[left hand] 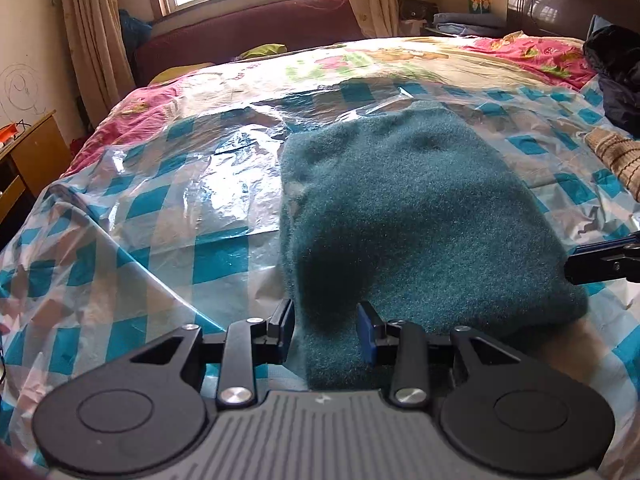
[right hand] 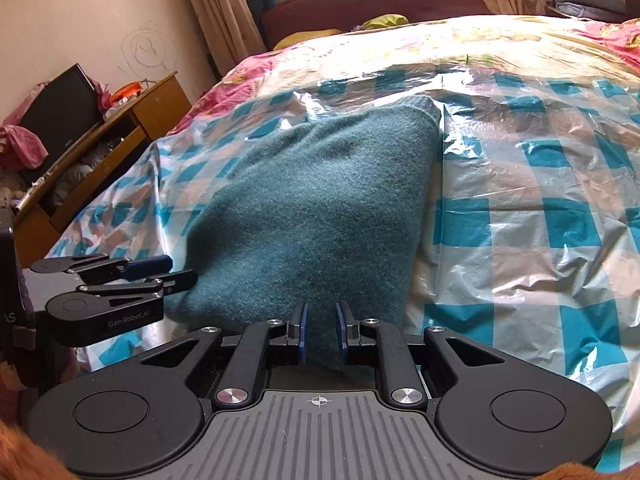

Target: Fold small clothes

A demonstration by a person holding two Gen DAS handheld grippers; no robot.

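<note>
A dark teal fleece garment [left hand: 412, 216] lies folded on the blue-checked plastic sheet [left hand: 168, 216] over the bed. My left gripper [left hand: 326, 330] straddles its near edge, with the cloth between the parted jaws. In the right wrist view the same garment [right hand: 312, 208] fills the middle. My right gripper [right hand: 320, 332] has its narrowly parted jaws around the near edge fold. The left gripper shows there at the left [right hand: 176, 272], and the right gripper's finger [left hand: 600, 260] shows at the right edge of the left wrist view.
A beige striped knit [left hand: 616, 156] and a dark jacket [left hand: 616, 76] lie at the bed's right side. A wooden desk with clutter [right hand: 100, 144] stands left of the bed. A maroon sofa [left hand: 248, 36] sits under the window.
</note>
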